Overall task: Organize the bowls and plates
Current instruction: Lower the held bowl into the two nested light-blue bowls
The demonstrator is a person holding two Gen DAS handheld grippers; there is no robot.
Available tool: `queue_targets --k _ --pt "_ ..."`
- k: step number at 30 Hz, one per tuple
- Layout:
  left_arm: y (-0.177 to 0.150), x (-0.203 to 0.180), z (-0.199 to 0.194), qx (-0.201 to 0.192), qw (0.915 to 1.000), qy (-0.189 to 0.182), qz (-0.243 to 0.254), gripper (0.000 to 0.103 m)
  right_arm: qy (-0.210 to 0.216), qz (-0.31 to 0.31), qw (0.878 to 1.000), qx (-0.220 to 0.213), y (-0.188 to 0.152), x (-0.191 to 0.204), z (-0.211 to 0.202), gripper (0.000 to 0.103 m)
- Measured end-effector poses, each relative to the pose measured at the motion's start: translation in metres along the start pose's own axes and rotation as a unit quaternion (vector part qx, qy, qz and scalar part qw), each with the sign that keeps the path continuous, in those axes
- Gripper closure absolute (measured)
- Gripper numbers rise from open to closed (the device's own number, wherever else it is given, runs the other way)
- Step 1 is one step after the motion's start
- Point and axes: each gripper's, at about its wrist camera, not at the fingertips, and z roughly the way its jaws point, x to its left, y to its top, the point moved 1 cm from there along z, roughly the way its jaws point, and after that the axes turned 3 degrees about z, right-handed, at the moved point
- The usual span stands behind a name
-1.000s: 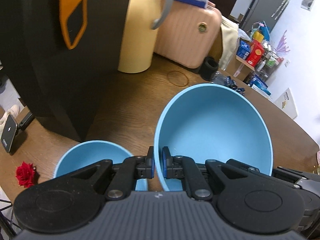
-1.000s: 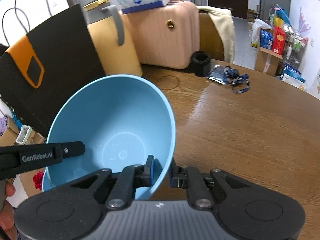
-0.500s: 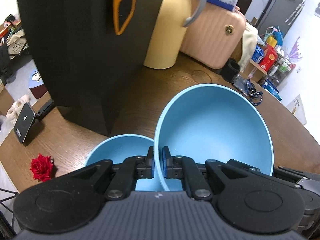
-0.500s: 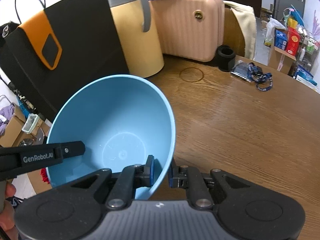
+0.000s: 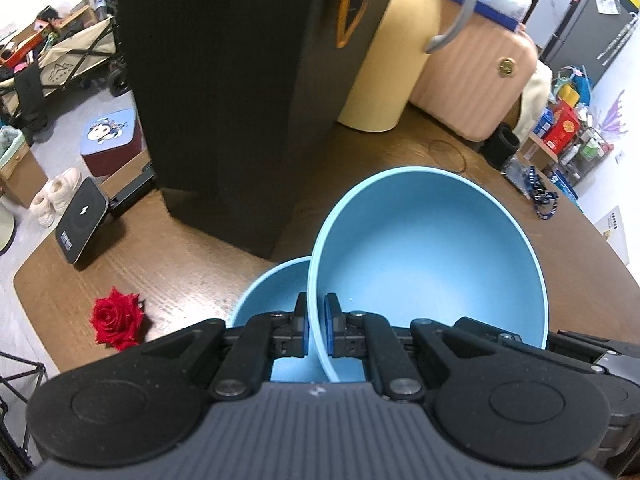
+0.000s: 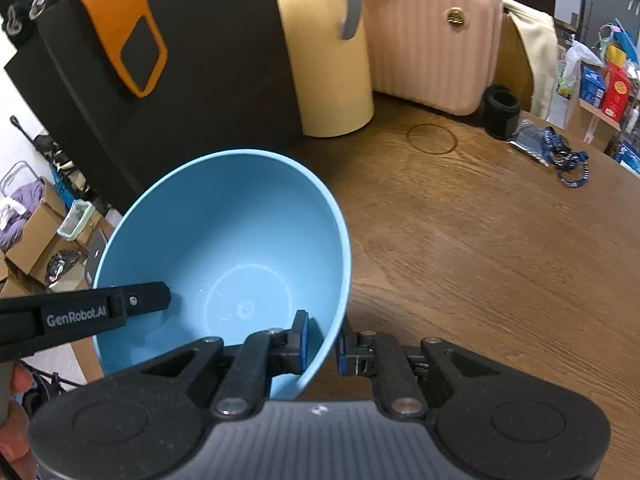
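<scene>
Both grippers carry one large light-blue bowl above the wooden table. My left gripper is shut on the bowl's near left rim, one pad inside and one outside. My right gripper is shut on the opposite rim, and part of it shows in the left wrist view. A second, smaller blue bowl rests on the table just below and left of the held bowl, partly hidden by it. The left gripper's finger reaches into the right wrist view, with a hand at the edge.
A tall black paper bag with an orange patch stands close behind the bowls. Beyond it are a cream bucket, a pink suitcase, a black cup and a blue lanyard. A red rose and a dark charger lie near the table's left edge.
Both grippers have carried the held bowl leftward and slightly down, toward the black bag. The bowl on the table now sits partly beneath the held bowl's rim.
</scene>
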Motion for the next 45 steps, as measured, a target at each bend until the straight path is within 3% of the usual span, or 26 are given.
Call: queue_targets --k 14,32,45 --pt "-0.016 0.026 0.008 0.014 0.9997 0.019 -0.005 0.095 -0.002 -0.037 0.999 0.02 -0.007 0.027 0.022 0.089" --pt "-0.035 0.025 0.011 0.022 0.9989 0.035 0.02 0.093 -0.068 -0.151 0.986 -0.007 -0.029 0.058 0.023 0.084" --pt "-0.039 0.03 0.018 0.018 0.9992 0.032 0.015 0.092 -0.052 -0.15 0.987 0.0 -0.033 0.053 0.032 0.084"
